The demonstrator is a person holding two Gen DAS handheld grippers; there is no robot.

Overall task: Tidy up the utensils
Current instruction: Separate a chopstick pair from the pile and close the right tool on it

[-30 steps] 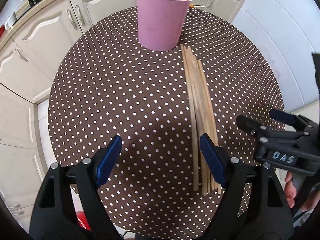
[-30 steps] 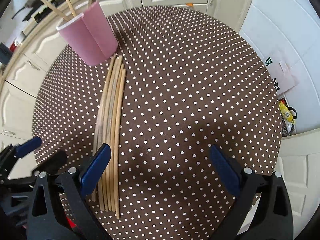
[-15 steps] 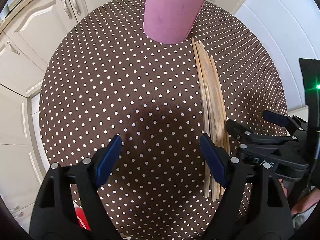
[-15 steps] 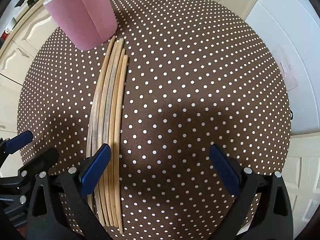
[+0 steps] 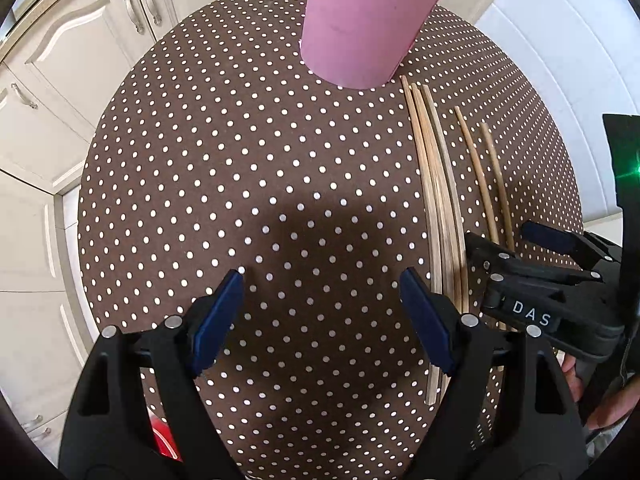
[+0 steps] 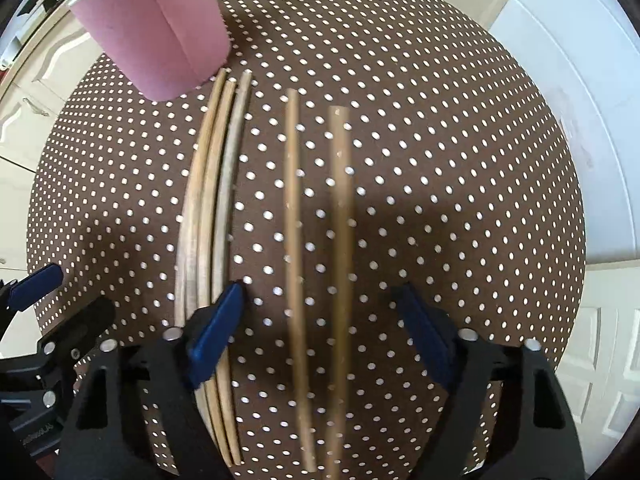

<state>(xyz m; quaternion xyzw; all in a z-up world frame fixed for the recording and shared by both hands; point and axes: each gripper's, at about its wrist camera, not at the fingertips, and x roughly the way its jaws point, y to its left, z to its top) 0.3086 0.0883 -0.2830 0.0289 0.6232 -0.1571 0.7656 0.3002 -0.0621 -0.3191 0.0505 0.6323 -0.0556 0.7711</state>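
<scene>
Brown polka-dotted cloth covers the round desk (image 5: 240, 160), which fills both wrist views, with cream cabinet doors (image 5: 80, 60) behind it and a white wall (image 6: 580, 100) along its right side; at the far edge stands a pink cup (image 5: 360, 20), upright, its rim cut off at the top of the left view and a wooden stick poking out of it in the right view; next in size come the two grippers; the left gripper (image 5: 320, 304) hovers over bare cloth with its blue-padded jaws spread wide and nothing between them, the nearest sticks lying just beside its right finger; the right gripper (image 6: 320, 320) is likewise wide open and low over the desk, straddling two loose chopsticks (image 6: 316, 220), which lie parallel and slightly apart between its fingers and look blurred; a bundle of three chopsticks (image 6: 212, 200) lies pressed together just left of these, its far tips close to the base of the cup, its near part passing under the right gripper's left finger (image 6: 218, 332); in the left view the right gripper (image 5: 520, 252) shows at the right edge with the two loose sticks running under it.
</scene>
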